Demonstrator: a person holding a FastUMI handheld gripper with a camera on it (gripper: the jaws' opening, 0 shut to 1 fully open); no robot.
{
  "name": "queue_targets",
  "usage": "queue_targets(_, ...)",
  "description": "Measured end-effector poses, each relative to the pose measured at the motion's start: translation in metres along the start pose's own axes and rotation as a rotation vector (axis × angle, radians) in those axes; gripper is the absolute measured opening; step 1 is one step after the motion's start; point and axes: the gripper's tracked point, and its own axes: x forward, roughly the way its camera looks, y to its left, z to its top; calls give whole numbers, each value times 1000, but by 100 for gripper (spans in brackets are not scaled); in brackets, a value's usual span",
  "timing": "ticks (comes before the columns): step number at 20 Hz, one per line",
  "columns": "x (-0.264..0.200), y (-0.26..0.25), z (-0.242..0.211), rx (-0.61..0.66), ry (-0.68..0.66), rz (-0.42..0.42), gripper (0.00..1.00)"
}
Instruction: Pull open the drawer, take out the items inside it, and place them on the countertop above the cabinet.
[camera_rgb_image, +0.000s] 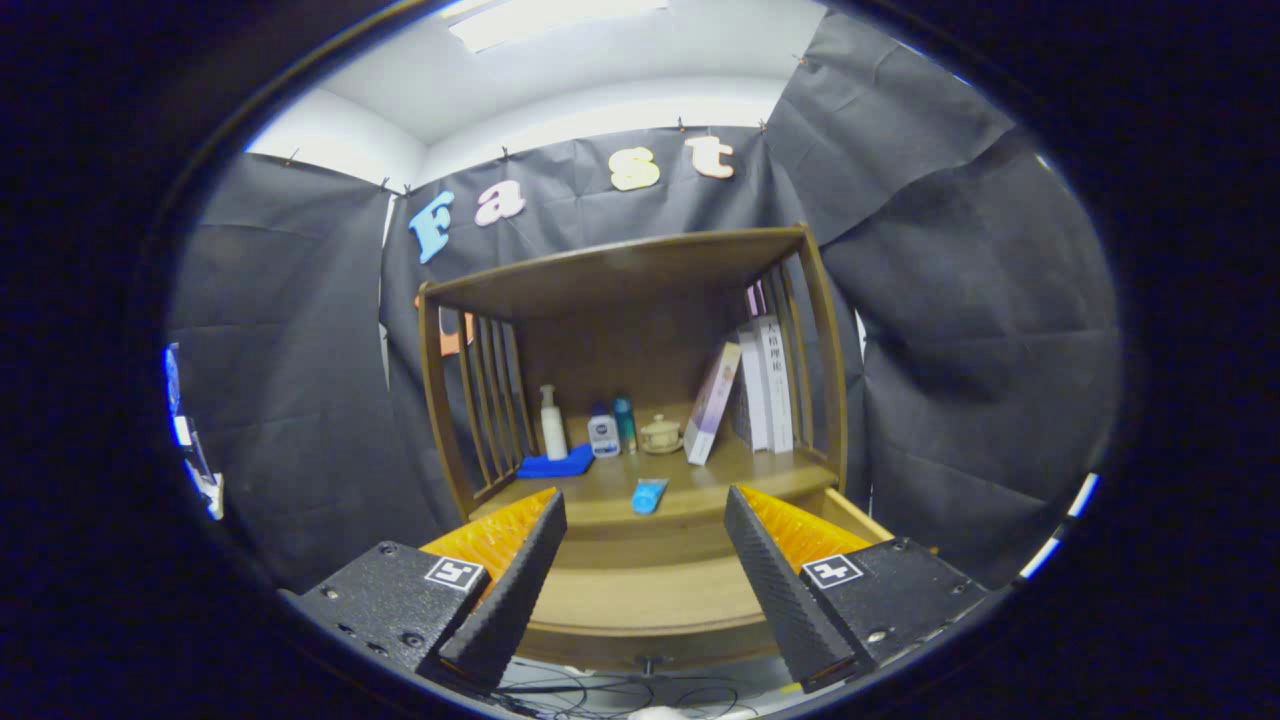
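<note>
The tool (645, 570) is spread wide, holding nothing. The drawer (650, 600) stands open just below. A blue tube (649, 495) lies at the tabletop (700, 480) front edge: likely light, soft, slippery; grip mid-body.

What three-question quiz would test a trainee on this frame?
1. True or false: the gripper jaws are closed on the blue tube.
2. What lies under the white pump bottle at the back left of the countertop?
   A. a blue cloth
   B. a plate
   C. a book
3. Fill in: the books lean against the ____ slatted side of the cabinet.

Key:
1. False; the jaws are open and empty, with the tube lying on the countertop beyond them.
2. A.
3. Right.
</note>
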Motion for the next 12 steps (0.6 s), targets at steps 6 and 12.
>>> queue_targets(6,-16,-26,-71,-68,43,-55,100)
queue_targets(12,-11,-42,-127,-38,130,-85,100)
